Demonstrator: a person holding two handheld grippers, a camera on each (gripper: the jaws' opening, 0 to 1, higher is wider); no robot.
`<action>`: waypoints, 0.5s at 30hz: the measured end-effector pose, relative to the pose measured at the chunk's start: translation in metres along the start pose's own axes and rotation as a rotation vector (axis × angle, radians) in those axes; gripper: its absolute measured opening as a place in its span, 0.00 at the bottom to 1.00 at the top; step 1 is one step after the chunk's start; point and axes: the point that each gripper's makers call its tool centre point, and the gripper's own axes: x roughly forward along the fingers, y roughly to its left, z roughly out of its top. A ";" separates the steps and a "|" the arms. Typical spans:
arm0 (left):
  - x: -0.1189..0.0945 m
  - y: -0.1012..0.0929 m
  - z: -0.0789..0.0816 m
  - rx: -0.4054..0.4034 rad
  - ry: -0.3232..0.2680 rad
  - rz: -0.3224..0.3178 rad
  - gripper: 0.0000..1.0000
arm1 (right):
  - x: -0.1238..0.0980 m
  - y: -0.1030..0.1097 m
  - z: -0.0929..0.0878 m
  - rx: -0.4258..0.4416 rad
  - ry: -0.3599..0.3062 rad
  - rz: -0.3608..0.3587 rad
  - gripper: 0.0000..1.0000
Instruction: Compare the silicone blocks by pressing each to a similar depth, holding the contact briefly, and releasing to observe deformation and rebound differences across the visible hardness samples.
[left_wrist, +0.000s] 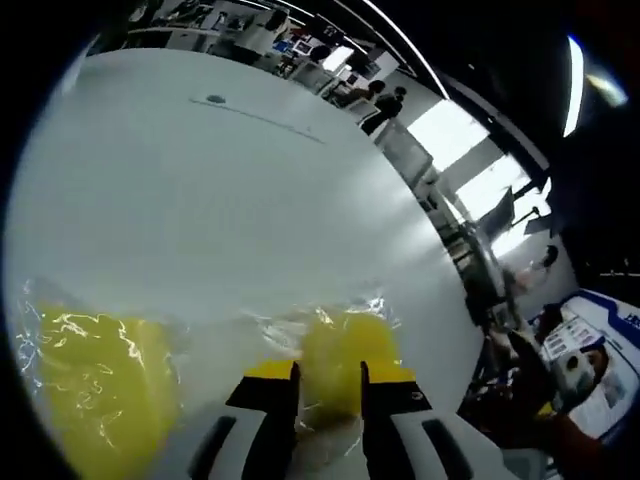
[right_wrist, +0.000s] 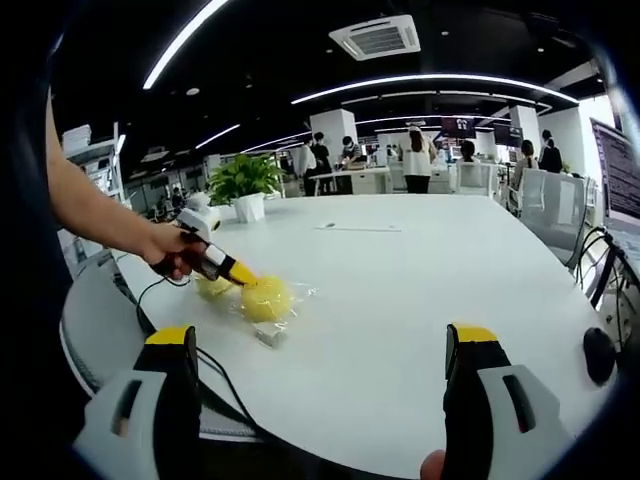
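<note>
Two yellow silicone blocks, each wrapped in clear plastic, are seen on the white table (right_wrist: 420, 300). The nearer block (left_wrist: 345, 365) is clamped between the narrowly spaced jaws of the left tool (left_wrist: 330, 385), seen also from the right gripper view (right_wrist: 240, 272). The second block (left_wrist: 95, 390) lies apart to one side. The right tool (right_wrist: 320, 345) is held with jaws wide apart and empty, well short of the blocks.
</note>
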 end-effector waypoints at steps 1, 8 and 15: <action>-0.006 -0.003 0.003 0.001 -0.019 -0.018 0.39 | 0.002 0.000 0.001 -0.002 0.000 0.002 0.97; -0.055 -0.018 0.039 0.299 -0.148 -0.072 0.63 | 0.012 0.001 0.009 -0.024 -0.002 0.012 0.97; -0.110 -0.011 0.049 0.602 -0.209 -0.042 0.83 | 0.024 0.005 0.016 -0.048 0.003 0.023 0.97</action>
